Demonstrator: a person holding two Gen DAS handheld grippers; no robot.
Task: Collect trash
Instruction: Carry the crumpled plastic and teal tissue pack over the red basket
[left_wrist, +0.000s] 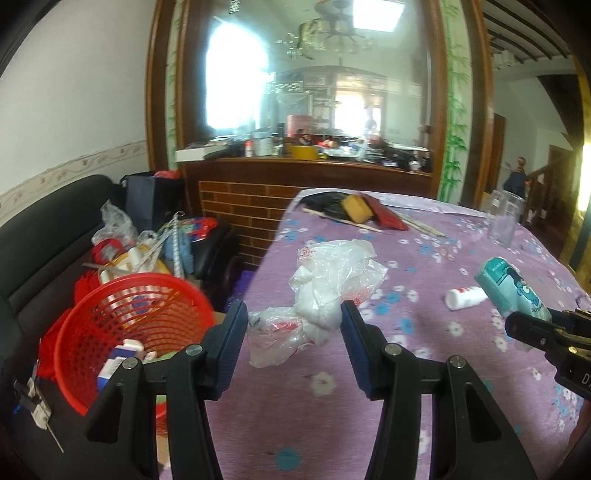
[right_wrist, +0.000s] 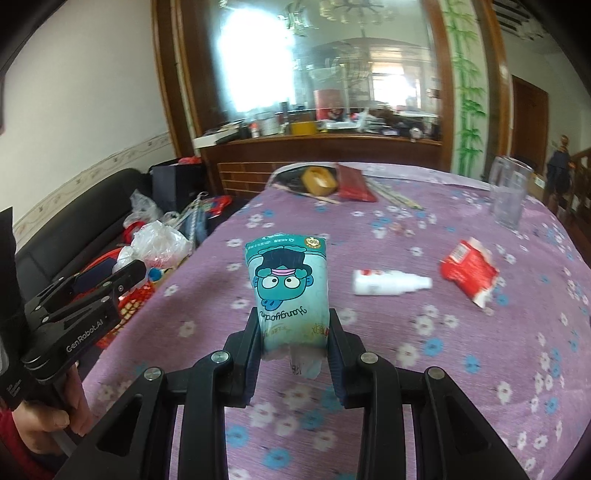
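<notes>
Right wrist view shows the teal cartoon-printed tissue packet pinched between the right claw's two fingers, its lower end squeezed between them and its upper end standing up above the purple flowered surface. Just beyond it on the cloth lie a small white plastic bottle on its side and, farther right, a crumpled red and white wrapper. From the left wrist view, the left claw stands wide apart, its fingers on either side of a crumpled clear plastic bag that lies on the surface near the edge; whether they touch it is unclear. Beside the surface's left edge sits a red plastic mesh basket holding a few items. A clear glass tumbler stands far right.
</notes>
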